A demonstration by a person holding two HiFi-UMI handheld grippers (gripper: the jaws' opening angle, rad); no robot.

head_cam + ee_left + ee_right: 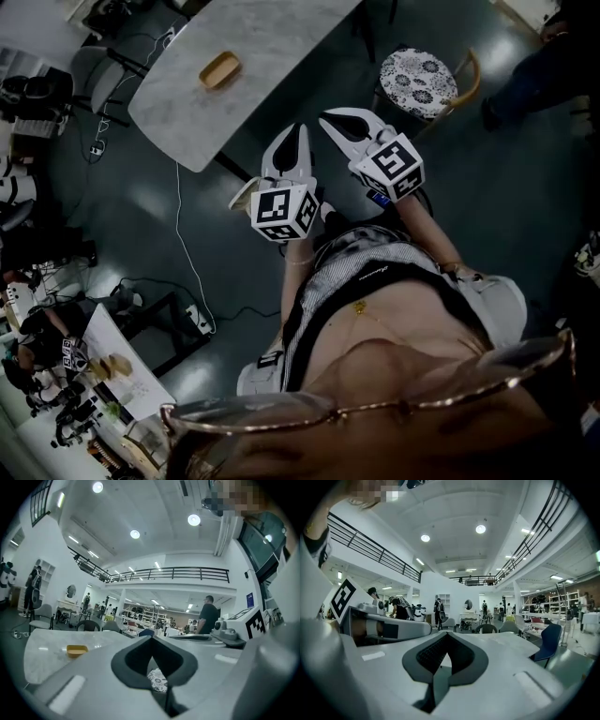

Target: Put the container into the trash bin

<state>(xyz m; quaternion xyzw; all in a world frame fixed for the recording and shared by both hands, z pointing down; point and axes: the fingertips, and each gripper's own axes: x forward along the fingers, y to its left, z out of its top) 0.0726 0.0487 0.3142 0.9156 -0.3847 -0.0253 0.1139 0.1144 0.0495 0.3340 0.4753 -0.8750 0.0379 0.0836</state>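
The marble table [267, 42] stands well apart from both grippers. The left gripper [299, 131] and right gripper [330, 119] are closed on nothing. Spread one's jaws before reaching the small, probably shallow yellow container [220, 69] on the tabletop.

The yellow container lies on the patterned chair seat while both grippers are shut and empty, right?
No: the yellow container lies on the marble table, not the patterned chair seat, as the head view shows. The left gripper and right gripper are indeed shut and empty.
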